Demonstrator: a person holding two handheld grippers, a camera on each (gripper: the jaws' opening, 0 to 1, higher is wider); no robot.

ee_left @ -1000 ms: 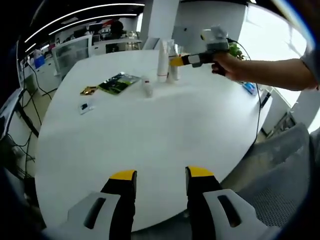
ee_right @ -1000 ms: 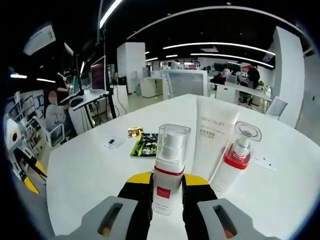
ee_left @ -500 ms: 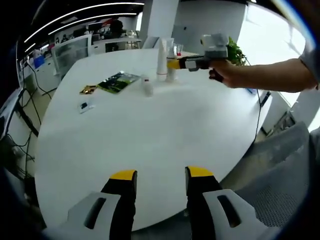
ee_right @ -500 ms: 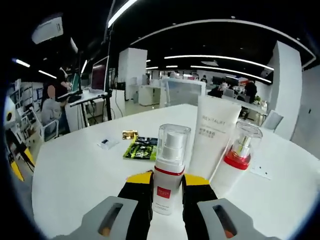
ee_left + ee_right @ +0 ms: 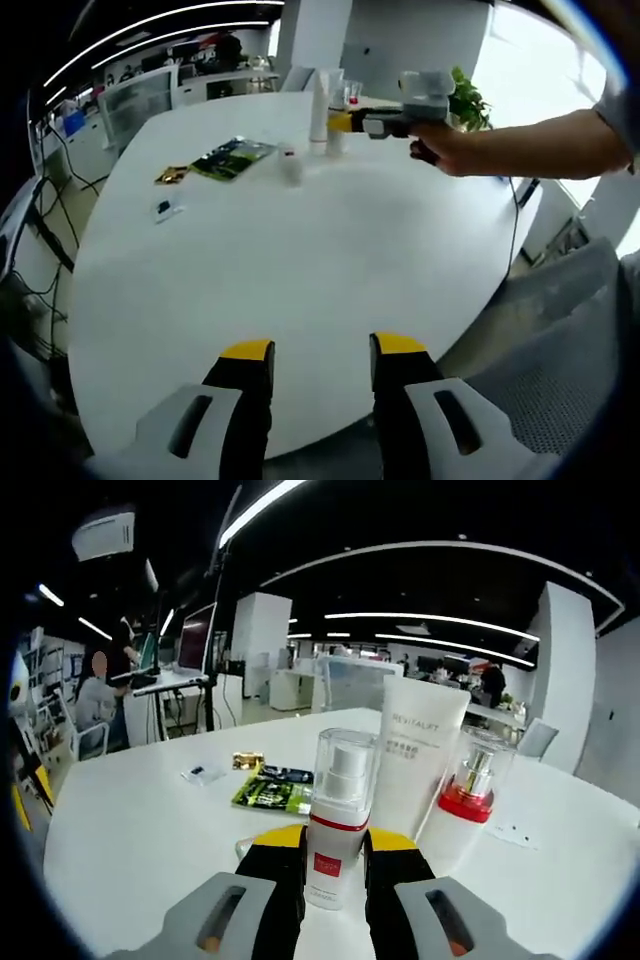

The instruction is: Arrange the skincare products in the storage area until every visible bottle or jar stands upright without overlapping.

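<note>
Right hand-held gripper (image 5: 333, 852) clamps an upright white pump bottle (image 5: 339, 815) with clear cap, red band.

Right gripper view, centre: clear-capped white pump bottle (image 5: 338, 825) upright on the round white table (image 5: 150, 830), tall white tube (image 5: 417, 755) behind-right, red-collared bottle (image 5: 462, 805) further right, green packet (image 5: 270, 792) left.

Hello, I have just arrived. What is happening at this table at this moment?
A person is arranging skincare products on a white table. The right gripper is shut on a pump bottle with a red band, held upright beside a white tube and a red-collared bottle, both standing. The left gripper is open above the table's near edge, holding nothing.
</note>
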